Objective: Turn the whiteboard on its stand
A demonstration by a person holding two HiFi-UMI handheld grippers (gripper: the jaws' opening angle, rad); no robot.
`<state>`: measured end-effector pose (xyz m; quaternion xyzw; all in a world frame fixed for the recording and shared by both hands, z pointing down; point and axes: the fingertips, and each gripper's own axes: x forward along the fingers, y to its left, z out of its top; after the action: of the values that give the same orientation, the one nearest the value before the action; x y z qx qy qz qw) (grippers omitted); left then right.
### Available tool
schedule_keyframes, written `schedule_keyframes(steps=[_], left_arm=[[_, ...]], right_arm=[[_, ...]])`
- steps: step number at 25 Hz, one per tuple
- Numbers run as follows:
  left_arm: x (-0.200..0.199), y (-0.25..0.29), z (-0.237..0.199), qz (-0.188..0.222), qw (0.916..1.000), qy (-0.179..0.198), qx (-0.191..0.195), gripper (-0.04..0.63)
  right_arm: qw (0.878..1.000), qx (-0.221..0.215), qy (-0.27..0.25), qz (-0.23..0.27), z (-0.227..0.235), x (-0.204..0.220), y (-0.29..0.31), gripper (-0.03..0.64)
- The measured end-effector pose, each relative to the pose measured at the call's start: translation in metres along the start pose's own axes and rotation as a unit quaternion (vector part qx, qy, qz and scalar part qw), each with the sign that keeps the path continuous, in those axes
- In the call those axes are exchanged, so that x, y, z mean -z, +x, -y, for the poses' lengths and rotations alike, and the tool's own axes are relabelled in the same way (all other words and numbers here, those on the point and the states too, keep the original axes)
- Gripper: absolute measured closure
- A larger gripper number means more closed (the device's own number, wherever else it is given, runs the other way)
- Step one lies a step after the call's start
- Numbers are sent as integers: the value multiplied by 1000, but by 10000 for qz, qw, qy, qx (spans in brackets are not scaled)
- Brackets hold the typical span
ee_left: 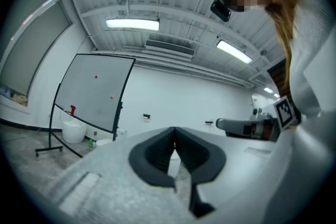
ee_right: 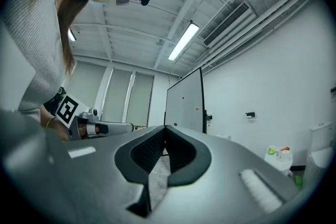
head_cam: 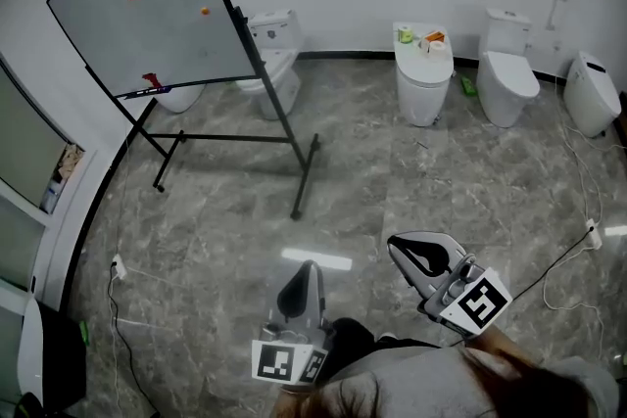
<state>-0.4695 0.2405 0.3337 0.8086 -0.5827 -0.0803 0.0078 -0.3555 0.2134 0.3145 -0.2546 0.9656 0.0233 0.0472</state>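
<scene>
The whiteboard (head_cam: 147, 5) stands tilted on its black wheeled stand (head_cam: 235, 139) at the far left of the room. It bears a red and an orange magnet, and a red item lies on its tray. It also shows in the left gripper view as the whiteboard (ee_left: 92, 94) and, nearly edge-on, in the right gripper view as the whiteboard (ee_right: 185, 102). My left gripper (head_cam: 306, 269) (ee_left: 174, 129) is low in front of me, jaws shut with nothing in them, well short of the board. My right gripper (head_cam: 395, 245) (ee_right: 165, 127) is beside it, also shut and holding nothing.
Several toilets line the back wall: one behind the stand (head_cam: 274, 64), one with small items on its lid (head_cam: 423, 73), two more at right (head_cam: 507, 64). Cables (head_cam: 573, 250) run over the marble floor at right, and a power strip (head_cam: 118, 266) lies at left.
</scene>
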Motion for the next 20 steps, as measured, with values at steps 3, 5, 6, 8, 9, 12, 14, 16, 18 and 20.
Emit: schedule_keyframes(steps=[3,5,6,8,9,12,14,16,18,20], left_arm=[[9,5,-9,-101,9998,-43,-186,592],[12,11,-17,-128,9996,-59,-246,592],[13,16,-21,-125,9996,-64,-254,592],[15,29,-31,-109,9997,-59,-228,592],[16,38,-37,-97,9997,-39,-204,592],[21,69,-67,-60,9999,-25,-136,592],[27,96,-91,-52,9999,-66,-79,592],[29,125,-117,-29,10000,-57,-23,592],[26,156,-144,5,10000,2,27,592],[21,188,-174,3,10000,46,77,592]], right_arm=[[9999,-118,-47,4,10,0,8,612],[9999,-98,70,52,17,5,14,612],[9999,-63,88,52,23,8,19,612],[9999,19,101,24,35,15,31,612],[9999,36,108,12,42,18,39,612],[9999,55,76,40,62,24,68,612],[9999,105,98,77,80,30,94,612],[9998,140,113,66,99,36,125,612],[9998,173,79,-8,121,41,159,612],[9998,197,30,13,145,39,195,612]])
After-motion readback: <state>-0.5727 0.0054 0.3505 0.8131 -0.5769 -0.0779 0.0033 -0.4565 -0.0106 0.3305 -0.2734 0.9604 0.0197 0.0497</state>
